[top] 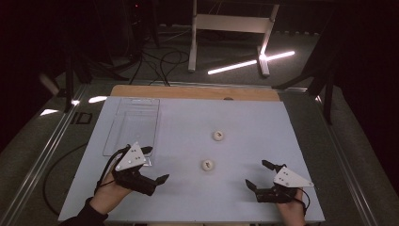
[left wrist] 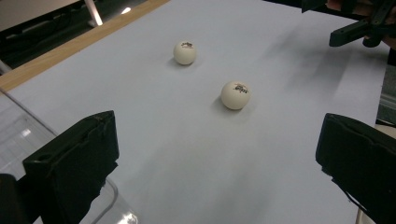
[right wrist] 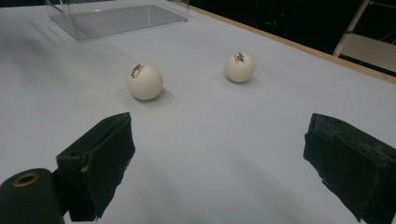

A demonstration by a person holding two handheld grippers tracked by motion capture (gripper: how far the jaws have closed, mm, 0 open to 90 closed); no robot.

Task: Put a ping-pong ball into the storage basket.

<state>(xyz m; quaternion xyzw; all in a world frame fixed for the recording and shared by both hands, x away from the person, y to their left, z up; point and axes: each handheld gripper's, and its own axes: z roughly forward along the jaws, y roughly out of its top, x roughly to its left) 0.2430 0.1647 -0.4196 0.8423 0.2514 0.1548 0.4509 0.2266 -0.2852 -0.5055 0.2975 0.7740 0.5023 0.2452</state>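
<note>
1. Nearest the high view's lens, at the bottom of the frame, I have both hands on the grippers: my left gripper sits lower left and my right gripper lower right, well apart from each other.
2. Both sets of jaws stand wide apart with nothing between them; in the left gripper view and the right gripper view alike I see bare table between the black pads.
3. Two white ping-pong balls rest on the pale table, apart from each other. I see the near ball at centre frame in the high view, between the two grippers, and the far ball just above it in the frame.
4. In the left gripper view the near ball lies at centre and the far ball up and left of it, each with a small printed mark.
5. A clear plastic tray lies in the left half of the high view; my left gripper overlaps its lower edge there.
</note>
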